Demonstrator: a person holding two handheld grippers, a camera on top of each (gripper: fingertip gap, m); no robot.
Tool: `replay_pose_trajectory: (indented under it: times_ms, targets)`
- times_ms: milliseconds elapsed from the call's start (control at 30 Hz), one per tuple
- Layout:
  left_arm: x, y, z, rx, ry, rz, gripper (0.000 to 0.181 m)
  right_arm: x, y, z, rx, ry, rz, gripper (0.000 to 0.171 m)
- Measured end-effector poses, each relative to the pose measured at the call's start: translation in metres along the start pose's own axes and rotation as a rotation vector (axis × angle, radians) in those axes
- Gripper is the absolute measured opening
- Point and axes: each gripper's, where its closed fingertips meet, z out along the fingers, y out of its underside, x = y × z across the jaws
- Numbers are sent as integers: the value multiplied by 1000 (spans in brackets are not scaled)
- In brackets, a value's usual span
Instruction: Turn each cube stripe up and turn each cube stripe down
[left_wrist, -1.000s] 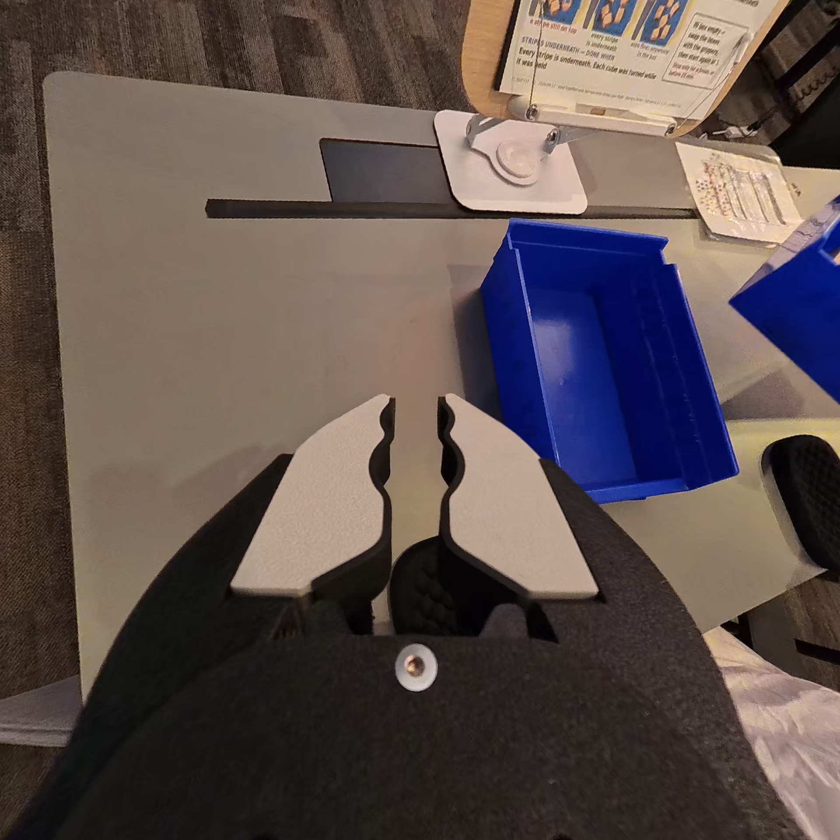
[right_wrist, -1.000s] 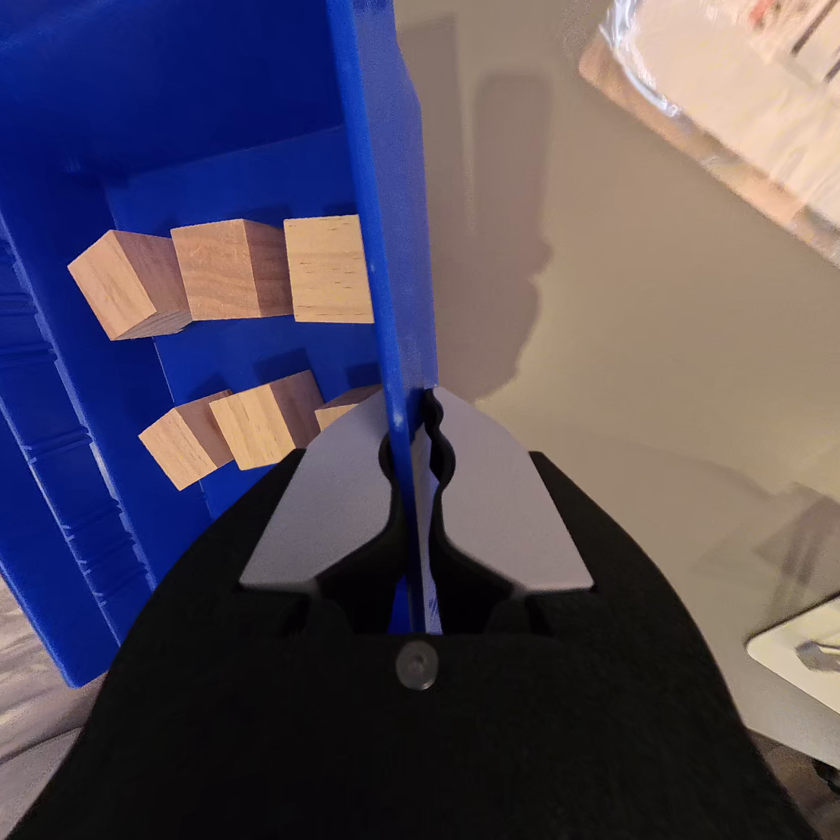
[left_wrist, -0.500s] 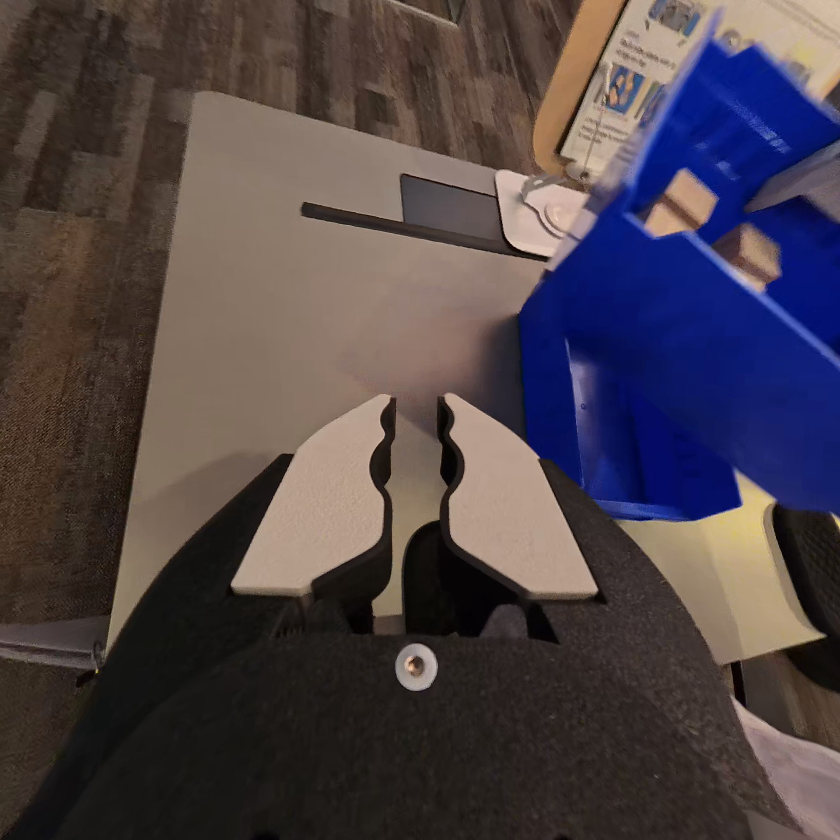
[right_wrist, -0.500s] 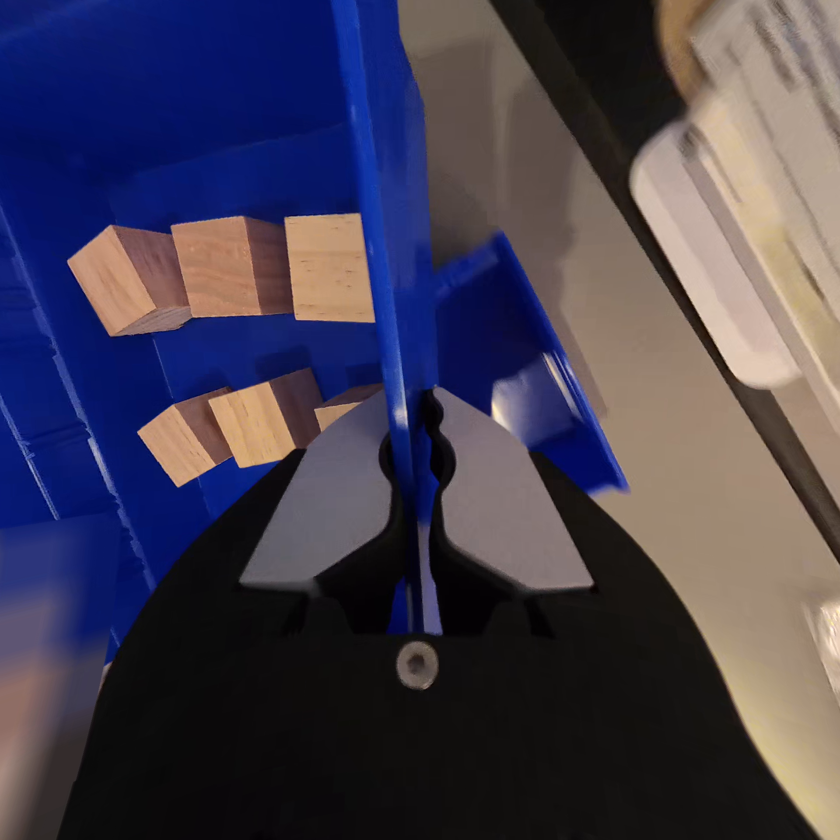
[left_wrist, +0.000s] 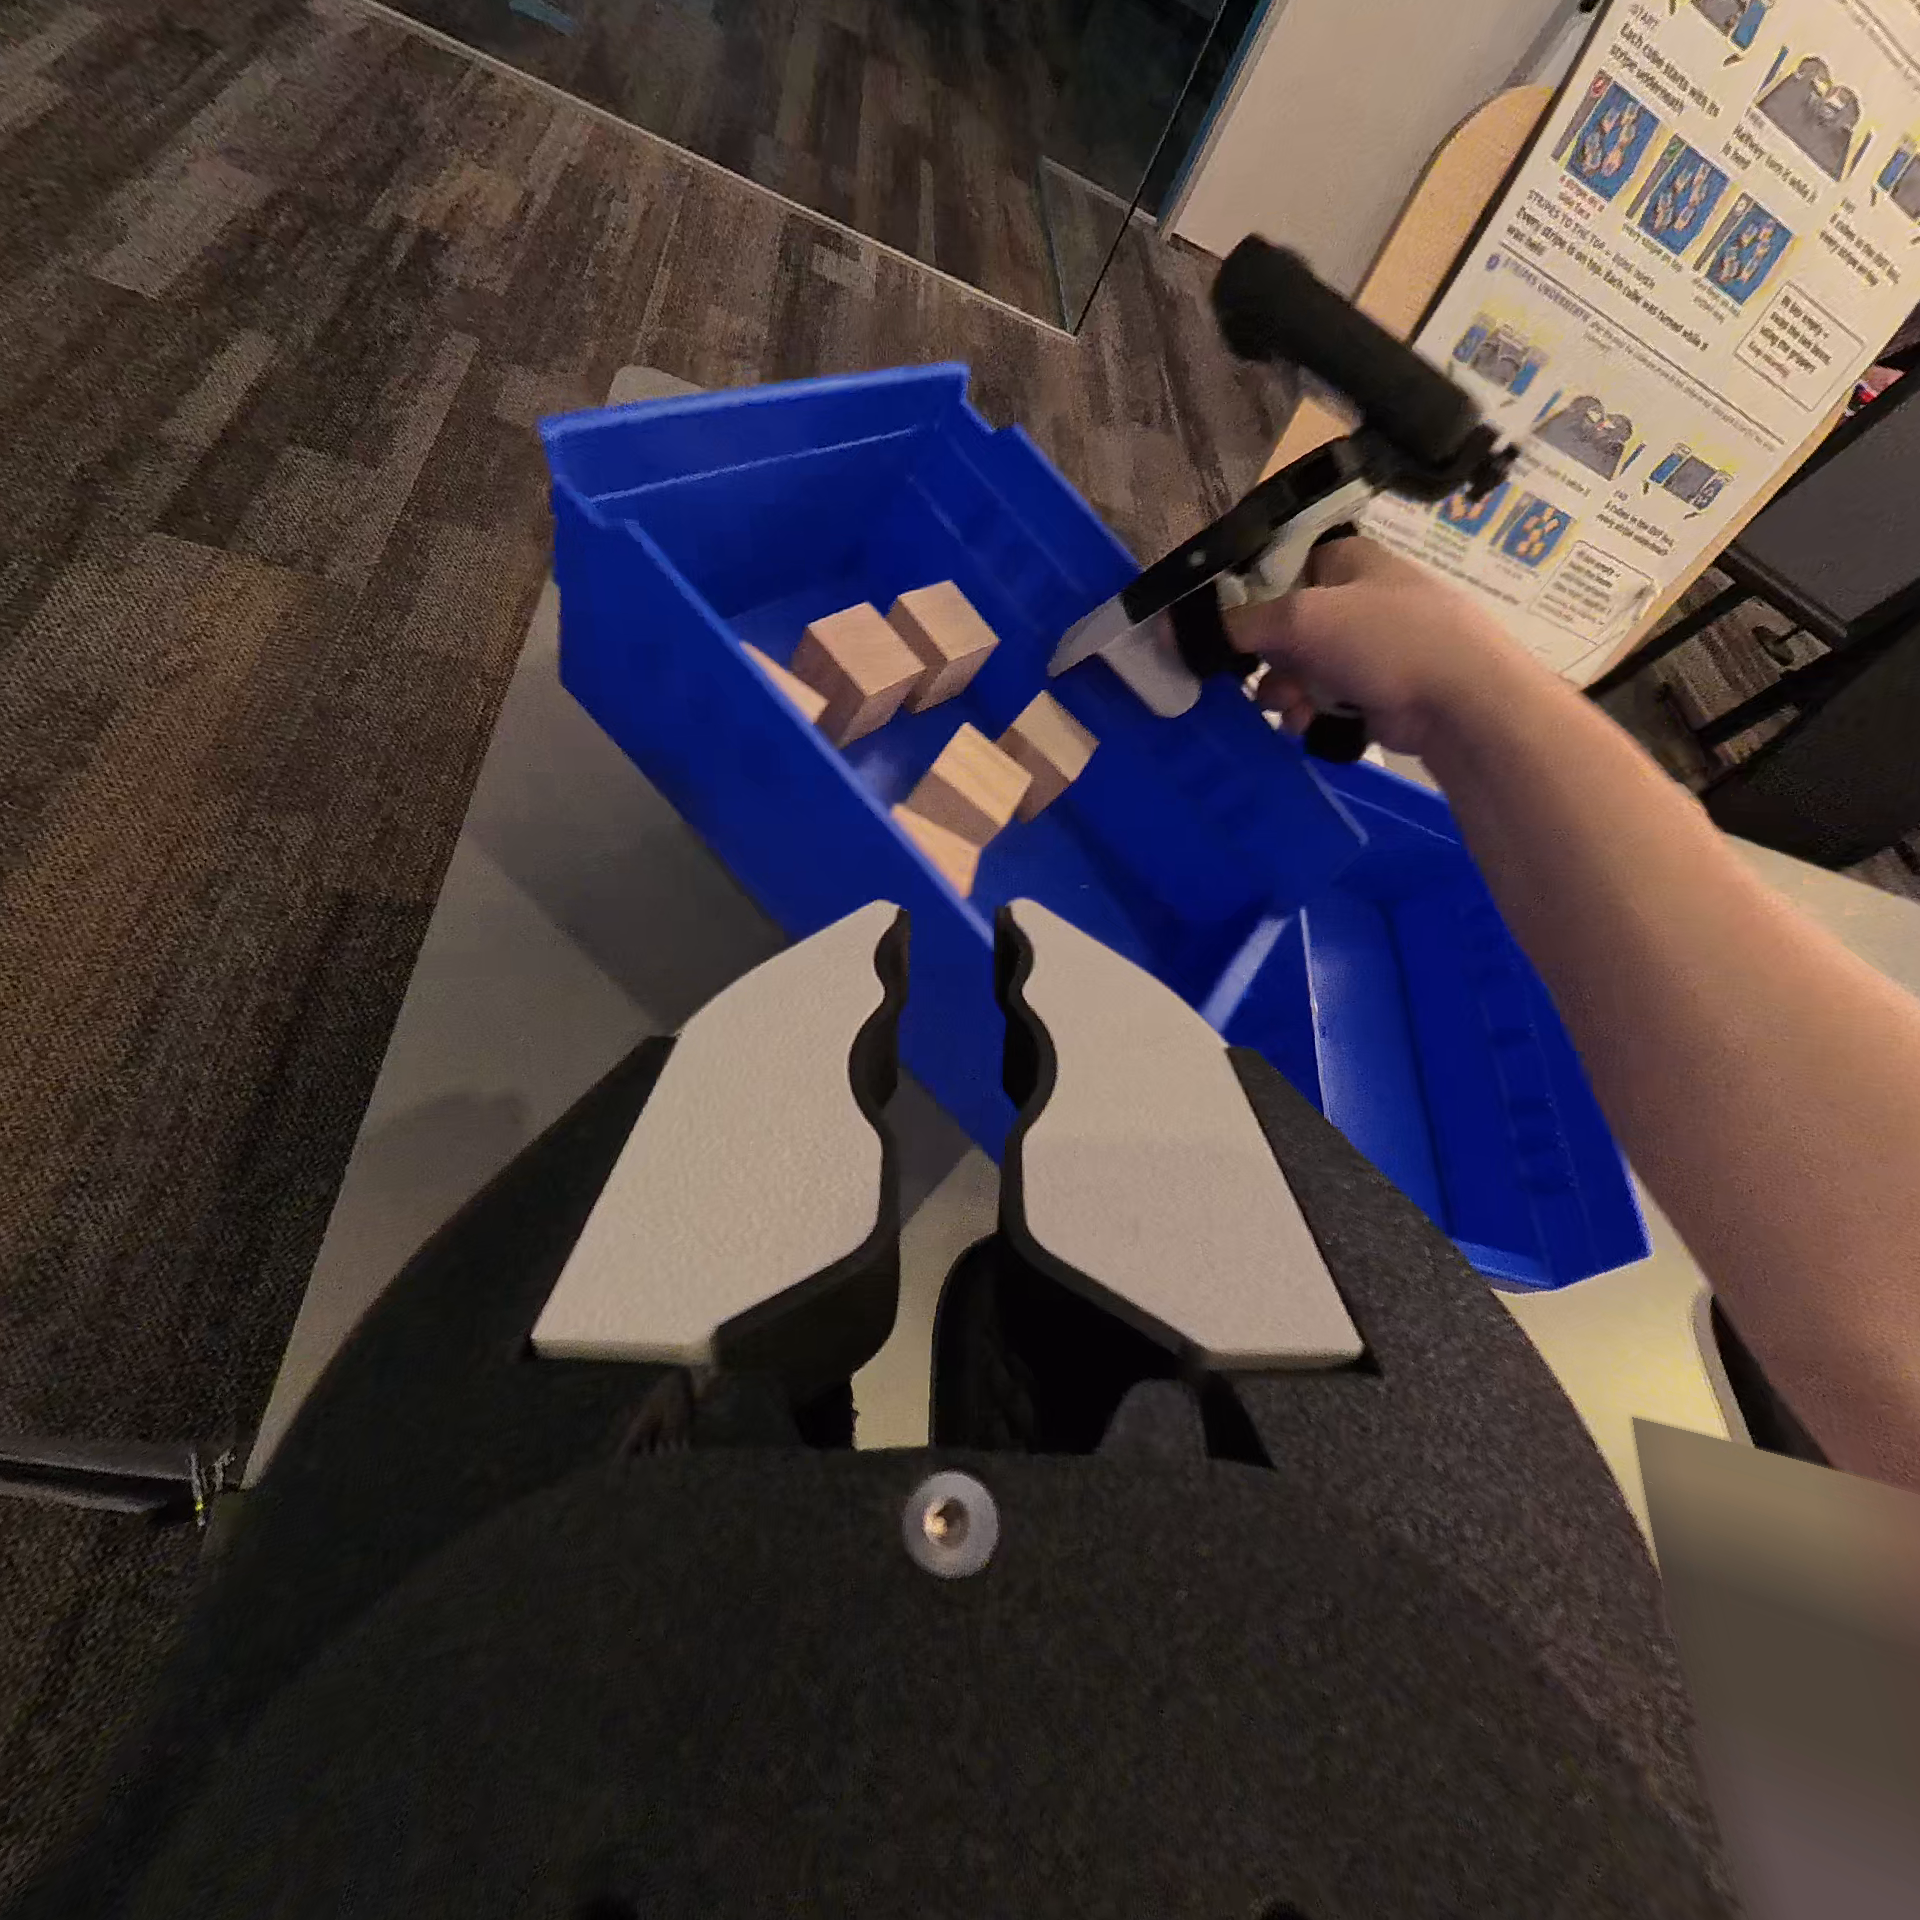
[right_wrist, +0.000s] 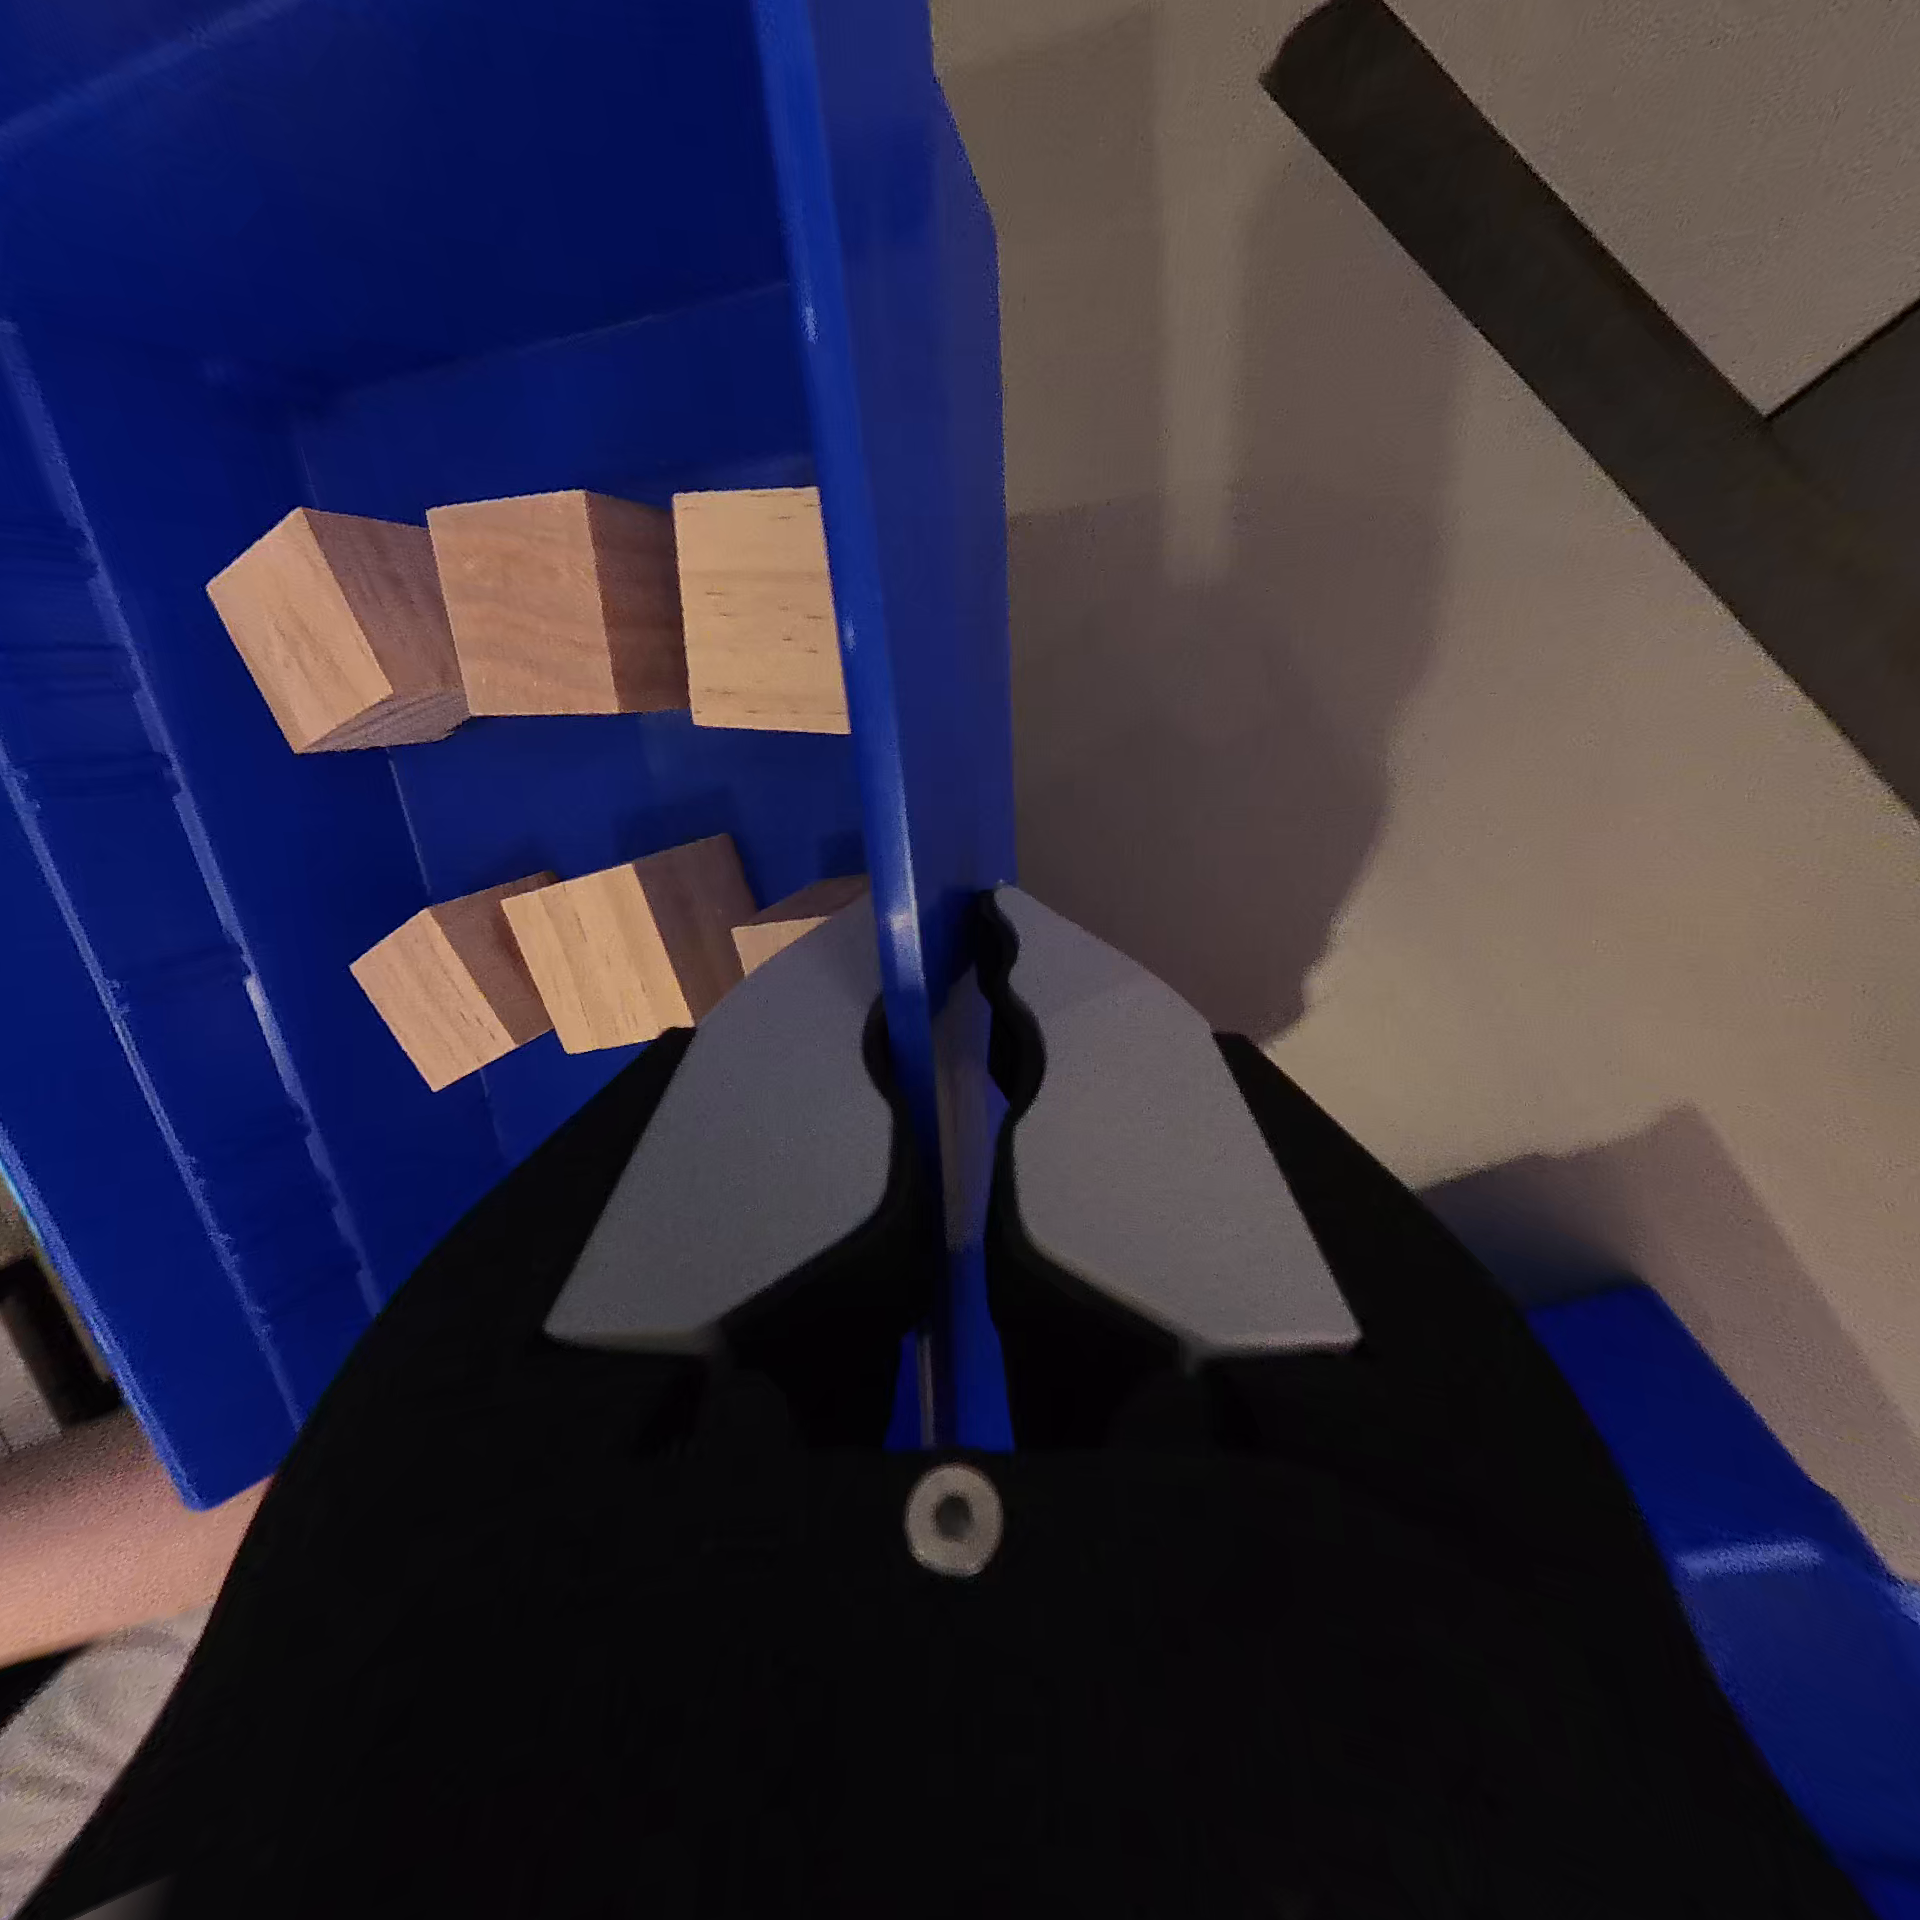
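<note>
Over the grey bench (left_wrist: 520, 935), the right gripper (right_wrist: 940, 935) clamps a tilted blue bin's (left_wrist: 665, 623) wall. Its wooden cubes (right_wrist: 561, 603) show no visible stripes; one hides behind a finger. The left gripper (left_wrist: 948, 920) hangs parted, empty

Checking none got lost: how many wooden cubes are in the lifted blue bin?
6: all inside the blue plastic bin, three plain wooden cubes in the far row, three nearer, one partly hidden by the right tongs.

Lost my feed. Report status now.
Right gripper shut on blue bin wall, bin lifted. Left gripper slightly open, holding nothing. Six cubes inside, no stripes showing.
</note>
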Motion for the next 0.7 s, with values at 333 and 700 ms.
replay_pose_trajectory:
  times_ms: [333,700]
  targets:
    - [10,3,9,-38,54,34,15,30,28,57,17,37,206,15]
    - [18,7,12,-67,79,54,17,80,72,-182,426,627,-223,60]
